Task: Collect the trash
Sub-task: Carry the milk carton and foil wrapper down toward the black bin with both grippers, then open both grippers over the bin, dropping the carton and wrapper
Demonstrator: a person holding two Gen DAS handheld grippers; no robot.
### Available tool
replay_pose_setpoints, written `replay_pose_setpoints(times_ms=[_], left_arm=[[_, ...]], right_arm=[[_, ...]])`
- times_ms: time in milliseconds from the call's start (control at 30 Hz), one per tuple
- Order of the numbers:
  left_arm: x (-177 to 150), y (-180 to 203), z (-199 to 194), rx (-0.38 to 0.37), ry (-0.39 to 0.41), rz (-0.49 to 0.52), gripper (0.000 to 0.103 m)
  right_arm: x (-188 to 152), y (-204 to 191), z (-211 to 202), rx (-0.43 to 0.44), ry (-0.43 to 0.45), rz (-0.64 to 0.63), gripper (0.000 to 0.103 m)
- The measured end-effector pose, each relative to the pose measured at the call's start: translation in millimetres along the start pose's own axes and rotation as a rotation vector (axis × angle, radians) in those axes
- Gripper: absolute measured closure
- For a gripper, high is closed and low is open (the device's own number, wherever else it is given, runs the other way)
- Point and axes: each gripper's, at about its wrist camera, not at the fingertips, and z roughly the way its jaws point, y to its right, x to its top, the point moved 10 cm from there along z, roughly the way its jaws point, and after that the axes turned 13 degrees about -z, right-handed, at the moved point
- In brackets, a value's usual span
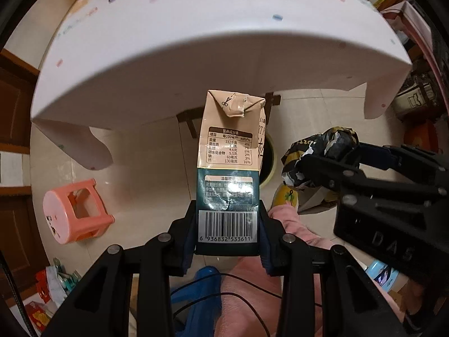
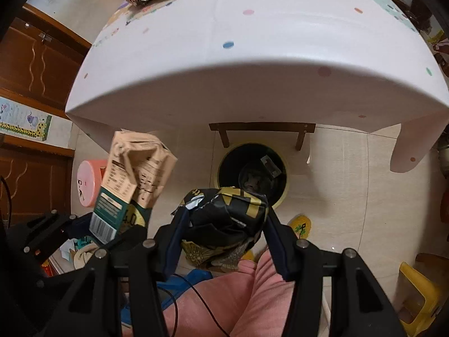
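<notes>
Carry-to-bin step: left gripper (image 1: 227, 224) pinches milk carton (image 1: 230, 151), right gripper (image 2: 224, 224) pinches crumpled wrapper (image 2: 230, 210); next, centre each over bin (image 2: 283, 193) and release.

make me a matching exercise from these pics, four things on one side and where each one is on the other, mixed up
Things:
1. milk carton
2. crumpled black wrapper
3. trash bin
4. pink stool

Places:
A. on the floor under the table's near edge
B. in the left gripper
C. tipped on its side on the floor
D. in the right gripper

Pairs: 1-B, 2-D, 3-A, 4-C
</notes>
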Motion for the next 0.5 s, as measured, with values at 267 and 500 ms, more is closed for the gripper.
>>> replay_pose_setpoints(times_ms=[267,500], left_arm=[[9,7,59,0.002,-0.036,-0.052,0.067],[14,2,141,0.01,-0.067,-0.147,0.067]], right_arm=[[-5,20,54,-0.001,-0.002,0.027,0.049],[-17,50,128,0.027,-0.018,0.131,0.049]])
